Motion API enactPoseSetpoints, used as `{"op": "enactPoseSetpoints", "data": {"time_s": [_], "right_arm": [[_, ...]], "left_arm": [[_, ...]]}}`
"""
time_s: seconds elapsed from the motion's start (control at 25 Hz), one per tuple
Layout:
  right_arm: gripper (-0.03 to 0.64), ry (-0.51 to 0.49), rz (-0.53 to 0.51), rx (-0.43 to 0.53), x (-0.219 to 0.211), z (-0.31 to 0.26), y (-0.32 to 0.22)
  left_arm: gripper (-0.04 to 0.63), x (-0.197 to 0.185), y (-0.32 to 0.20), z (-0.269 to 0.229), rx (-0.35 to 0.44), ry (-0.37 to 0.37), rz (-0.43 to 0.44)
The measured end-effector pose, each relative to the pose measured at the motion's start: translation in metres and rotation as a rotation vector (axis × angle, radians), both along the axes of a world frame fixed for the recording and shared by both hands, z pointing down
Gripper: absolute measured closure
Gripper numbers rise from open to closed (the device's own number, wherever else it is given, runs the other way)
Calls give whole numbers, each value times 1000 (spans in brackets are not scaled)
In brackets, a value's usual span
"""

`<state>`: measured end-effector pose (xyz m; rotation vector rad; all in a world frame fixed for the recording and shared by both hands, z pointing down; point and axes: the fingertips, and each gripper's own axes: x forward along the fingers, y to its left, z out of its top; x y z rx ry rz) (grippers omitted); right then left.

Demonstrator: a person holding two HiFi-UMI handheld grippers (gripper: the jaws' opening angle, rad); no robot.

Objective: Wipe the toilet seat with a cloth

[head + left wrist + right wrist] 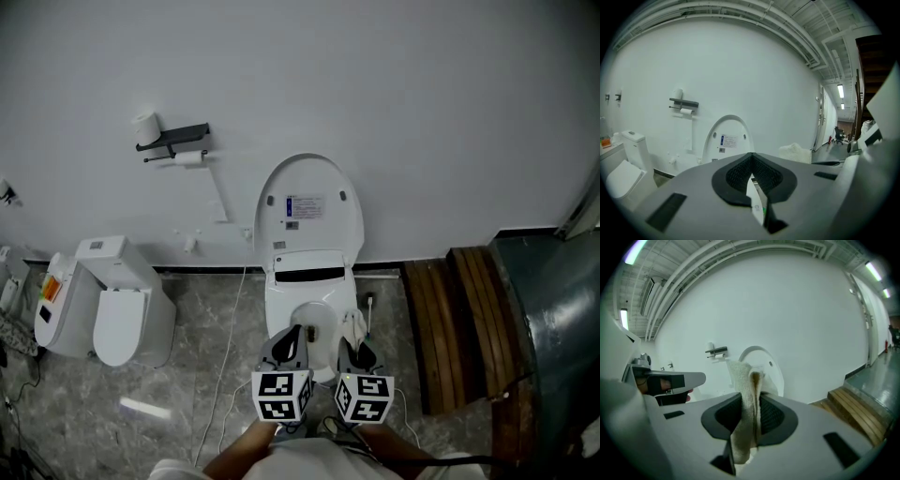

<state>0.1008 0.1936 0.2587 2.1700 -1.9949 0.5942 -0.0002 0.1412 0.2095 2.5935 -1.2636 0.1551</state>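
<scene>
Approach stage; wiping not yet begun. The right gripper (749, 397) jaws clench the folded cloth (744, 380), poised over the front of the toilet seat (277, 311). The left gripper (752, 163) jaws are closed and empty. Likely next: press the cloth onto the seat rim and sweep round.
</scene>
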Motion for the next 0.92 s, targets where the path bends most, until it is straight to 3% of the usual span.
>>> {"op": "enactPoseSetpoints", "data": {"time_s": [0.92], "right_arm": [[529, -29, -19, -36, -28, 13, 8]], "left_arm": [[586, -29, 9, 5, -26, 8, -19]]}}
